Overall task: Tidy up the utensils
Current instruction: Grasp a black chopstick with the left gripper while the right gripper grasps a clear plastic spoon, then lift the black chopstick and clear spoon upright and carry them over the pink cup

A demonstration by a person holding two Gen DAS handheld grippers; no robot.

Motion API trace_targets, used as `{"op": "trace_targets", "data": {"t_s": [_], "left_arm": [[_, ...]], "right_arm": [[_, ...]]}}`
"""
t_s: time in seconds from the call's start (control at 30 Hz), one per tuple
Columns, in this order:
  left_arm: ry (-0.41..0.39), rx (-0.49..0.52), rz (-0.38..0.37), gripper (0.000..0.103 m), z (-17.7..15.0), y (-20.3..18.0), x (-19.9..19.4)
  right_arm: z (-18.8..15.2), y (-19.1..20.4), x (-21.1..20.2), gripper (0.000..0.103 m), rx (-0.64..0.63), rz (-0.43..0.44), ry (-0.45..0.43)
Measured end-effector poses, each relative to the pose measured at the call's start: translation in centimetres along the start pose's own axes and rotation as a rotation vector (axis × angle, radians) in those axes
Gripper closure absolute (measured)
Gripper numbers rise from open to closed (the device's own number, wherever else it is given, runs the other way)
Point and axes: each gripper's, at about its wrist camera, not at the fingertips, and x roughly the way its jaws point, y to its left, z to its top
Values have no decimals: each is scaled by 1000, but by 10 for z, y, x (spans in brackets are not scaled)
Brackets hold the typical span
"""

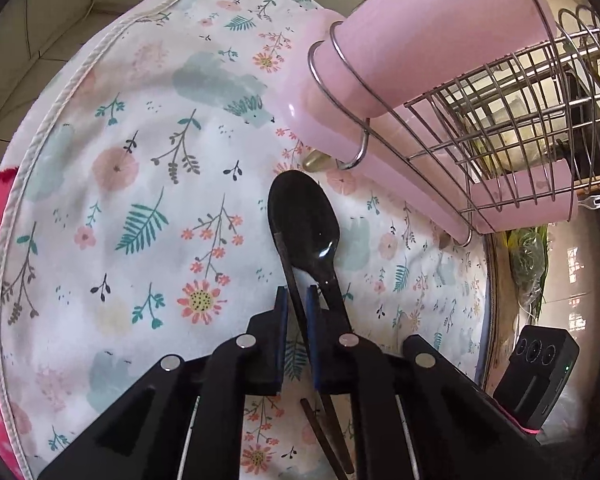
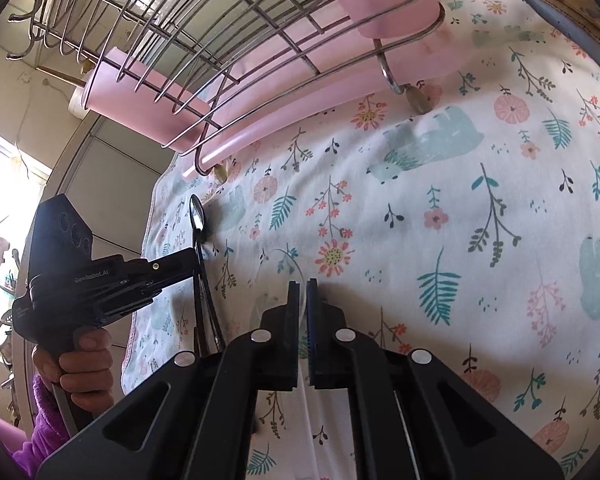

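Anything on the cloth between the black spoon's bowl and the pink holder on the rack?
Nothing loose: in the left wrist view, only bare floral cloth separates the black spoon from the pink holder, besides the rack's brass-tipped foot.

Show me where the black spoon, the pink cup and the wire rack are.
black spoon (image 1: 304,216), left wrist view, on its bowl.
pink cup (image 1: 432,36), left wrist view, on its side wall.
wire rack (image 1: 500,92), left wrist view, on a basket wire.

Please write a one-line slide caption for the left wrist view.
Left gripper clamps a chopstick beside a black spoon above the floral cloth, near the wire rack.
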Motion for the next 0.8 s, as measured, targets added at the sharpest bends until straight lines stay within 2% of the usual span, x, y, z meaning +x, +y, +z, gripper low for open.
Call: {"op": "trace_targets", "data": {"t_s": [0.17, 0.37, 0.63, 0.8], "left_arm": [[-5, 0, 22, 95, 1, -7, 4], [-15, -6, -1, 98, 5, -4, -10], [-116, 34, -48, 100, 7, -6, -53], [-189, 61, -73, 100, 5, -9, -81]], "right_arm": [[1, 1, 2, 99, -8, -6, 2], [12, 5, 9, 99, -9, -11, 37], [30, -7, 15, 99, 56, 60, 143], [37, -5, 20, 99, 46, 66, 167]]}}
